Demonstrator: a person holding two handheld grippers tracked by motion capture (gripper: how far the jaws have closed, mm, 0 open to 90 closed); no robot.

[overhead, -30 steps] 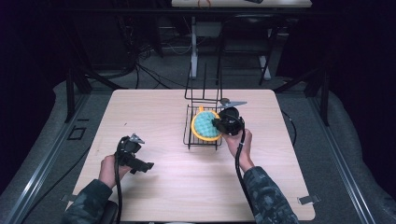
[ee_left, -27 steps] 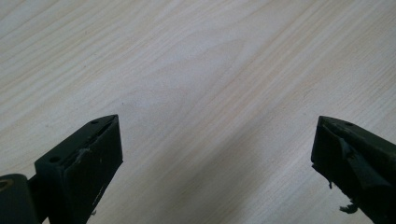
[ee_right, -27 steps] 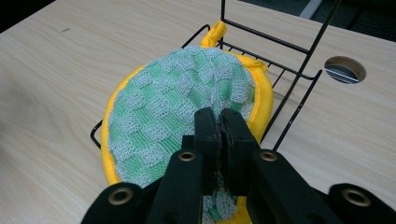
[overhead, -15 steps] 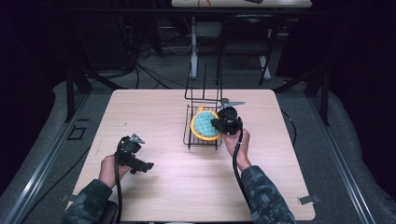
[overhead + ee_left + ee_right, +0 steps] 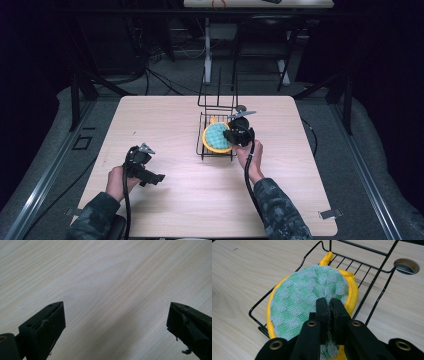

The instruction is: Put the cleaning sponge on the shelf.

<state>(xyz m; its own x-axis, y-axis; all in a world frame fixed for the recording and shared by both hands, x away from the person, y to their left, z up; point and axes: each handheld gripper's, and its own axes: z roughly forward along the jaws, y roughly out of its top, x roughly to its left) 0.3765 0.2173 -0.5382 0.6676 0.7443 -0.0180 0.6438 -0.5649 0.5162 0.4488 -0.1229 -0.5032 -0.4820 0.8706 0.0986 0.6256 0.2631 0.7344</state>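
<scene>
High view: right gripper (image 5: 233, 135) at wire rack (image 5: 204, 148), round green-yellow pad (image 5: 216, 138) lying in rack; placing looks nearly done, release left. Left gripper (image 5: 148, 176) idle over table (image 5: 165, 115).

Left gripper view: jaws wide apart, nothing between.

Right gripper view: jaws pinched on pad's edge.

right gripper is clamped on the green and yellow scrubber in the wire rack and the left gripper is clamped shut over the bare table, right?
Not quite. The left gripper is open: the left gripper view shows its jaws standing wide apart over the bare table. The rest holds: the right gripper is shut on the green and yellow scrubber in the wire rack.
</scene>
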